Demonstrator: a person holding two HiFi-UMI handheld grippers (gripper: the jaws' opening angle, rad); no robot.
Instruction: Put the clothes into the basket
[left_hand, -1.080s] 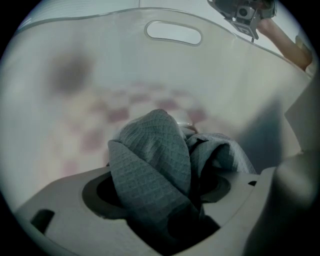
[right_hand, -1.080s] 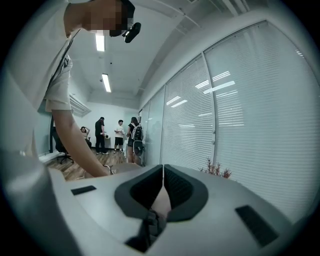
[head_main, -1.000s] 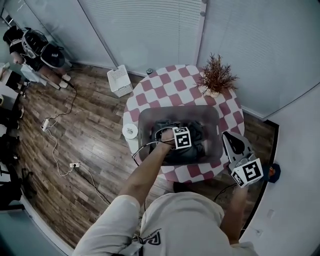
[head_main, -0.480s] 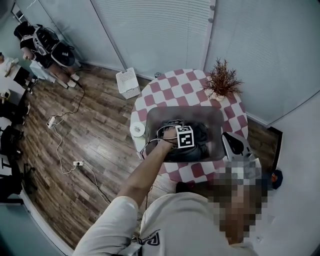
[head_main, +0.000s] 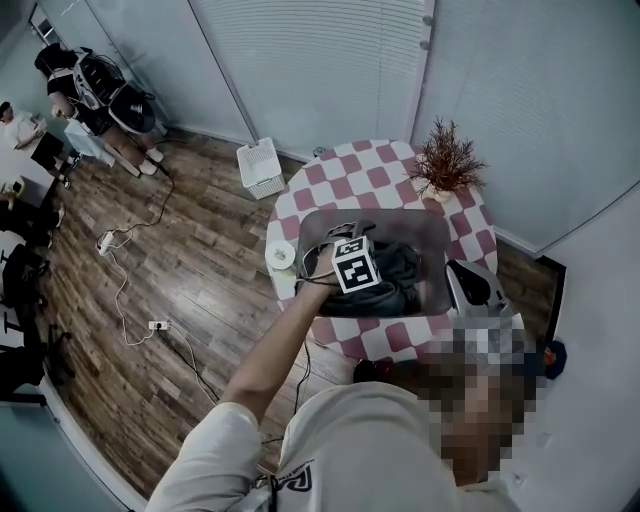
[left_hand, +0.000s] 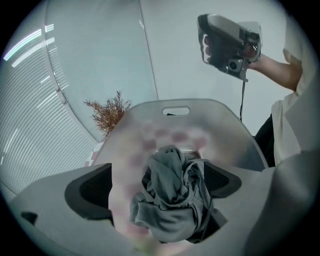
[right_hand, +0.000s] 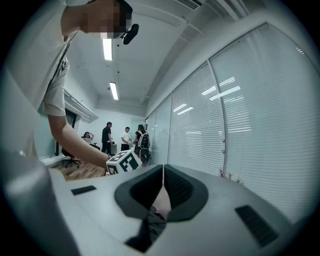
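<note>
Left gripper view shows your left tongs (left_hand: 160, 192) spread wide above the grey clothes (left_hand: 172, 215), bundled inside the basket (left_hand: 220, 117); your right tongs (right_hand: 162, 197) are pressed together. The clothes look soft and light, so pinch a thick fold.

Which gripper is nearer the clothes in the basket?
Left. The left gripper hangs over the clothes, jaws just opened, gripping nothing; the right gripper is outside the basket.

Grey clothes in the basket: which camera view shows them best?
The left gripper view: it looks down on the crumpled clothes in the basket, between fingers that have just opened. The head view shows them small and dark, partly behind the left gripper. The right gripper view shows none clearly.
</note>
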